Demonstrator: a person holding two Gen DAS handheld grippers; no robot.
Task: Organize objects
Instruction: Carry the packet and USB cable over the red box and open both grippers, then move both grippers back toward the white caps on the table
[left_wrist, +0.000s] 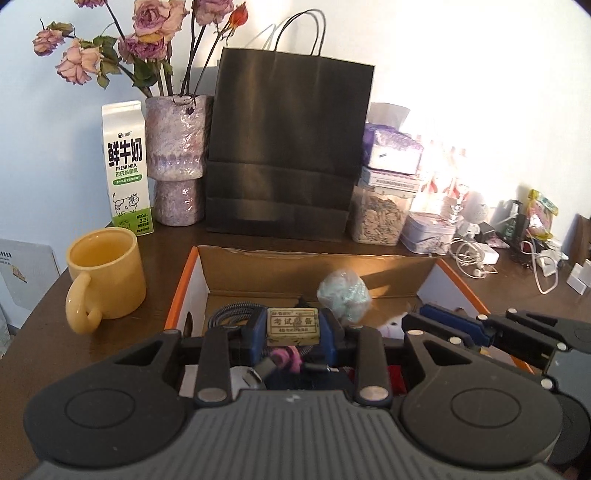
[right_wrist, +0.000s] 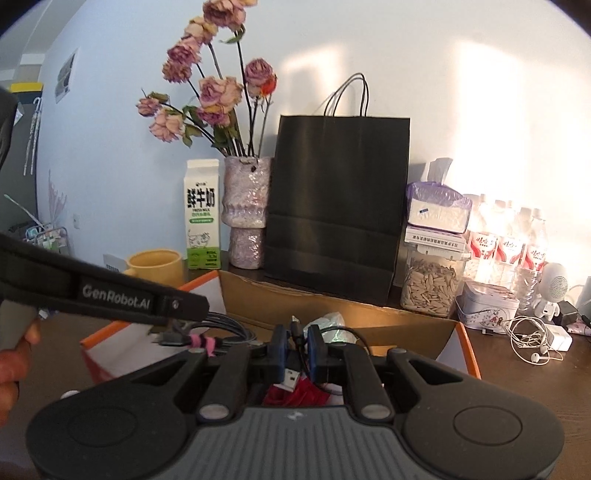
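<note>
My left gripper (left_wrist: 293, 326) is shut on a beige eraser (left_wrist: 293, 325) printed with dark characters, held between its blue pads above an open cardboard box (left_wrist: 184, 280) with orange edges. A coiled cable bundle with a pink tie (left_wrist: 284, 356) hangs just below the eraser. My right gripper (right_wrist: 297, 347) is shut on a thin black USB cable (right_wrist: 295, 334); a plug (right_wrist: 291, 377) dangles under its pads. The cable bundle (right_wrist: 201, 341) also shows under the left gripper's finger (right_wrist: 147, 299). A crumpled teal bag (left_wrist: 343, 295) lies in the box.
On the brown table behind the box stand a yellow mug (left_wrist: 107, 273), a milk carton (left_wrist: 127, 166), a vase of dried roses (left_wrist: 177, 158), a black paper bag (left_wrist: 288, 147) and a seed jar (left_wrist: 380, 218). A tin (right_wrist: 487, 304), earphones (right_wrist: 532, 343) and bottles (right_wrist: 506, 243) crowd the right.
</note>
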